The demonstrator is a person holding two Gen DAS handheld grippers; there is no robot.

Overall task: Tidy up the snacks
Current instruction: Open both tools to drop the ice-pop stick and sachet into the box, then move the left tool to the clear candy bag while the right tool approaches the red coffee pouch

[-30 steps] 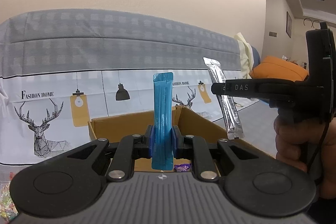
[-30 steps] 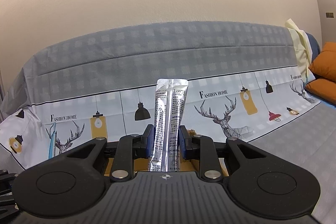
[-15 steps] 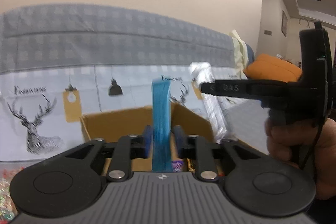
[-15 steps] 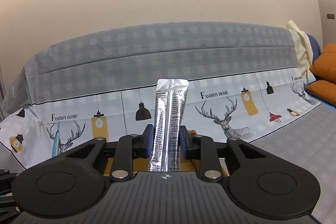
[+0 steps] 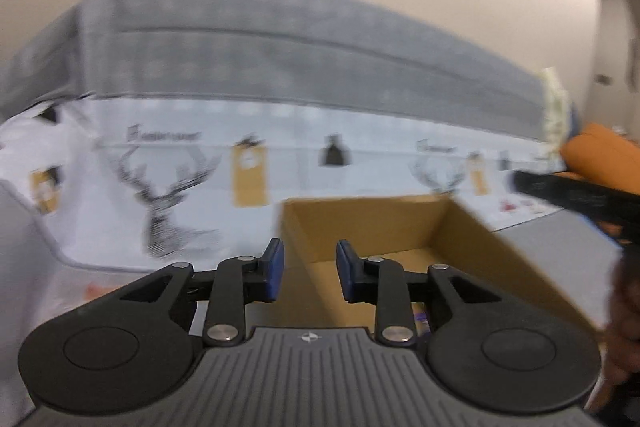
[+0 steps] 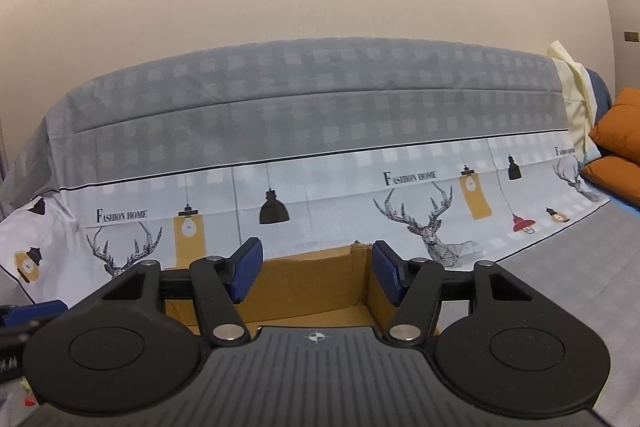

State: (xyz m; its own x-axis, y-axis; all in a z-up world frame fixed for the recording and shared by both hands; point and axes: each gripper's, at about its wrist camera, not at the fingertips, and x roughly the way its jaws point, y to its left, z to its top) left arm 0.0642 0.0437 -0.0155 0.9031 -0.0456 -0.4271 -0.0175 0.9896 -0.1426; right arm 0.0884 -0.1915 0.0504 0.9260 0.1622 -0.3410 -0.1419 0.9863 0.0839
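Observation:
An open brown cardboard box (image 5: 372, 223) stands on the sofa seat just ahead of both grippers; it also shows in the right wrist view (image 6: 316, 279). My left gripper (image 5: 309, 273) is open and empty over the box's left wall. My right gripper (image 6: 318, 273) is open and empty above the box's near side. The right gripper's black body (image 5: 576, 195) shows blurred at the right edge of the left wrist view. A small purple wrapper (image 5: 420, 315) lies inside the box, mostly hidden. The blue and silver stick packets are not in view.
The sofa is draped with a grey and white cloth (image 6: 320, 187) printed with deer and lamps. Orange cushions (image 6: 616, 147) lie at the right end. The left gripper's blue finger (image 6: 32, 307) shows at the right wrist view's left edge. A wall stands behind the sofa.
Both grippers opened and let go of their packets: the blue stick left the left gripper, the silver stick left the right. The left gripper swung leftward, blurring its view.

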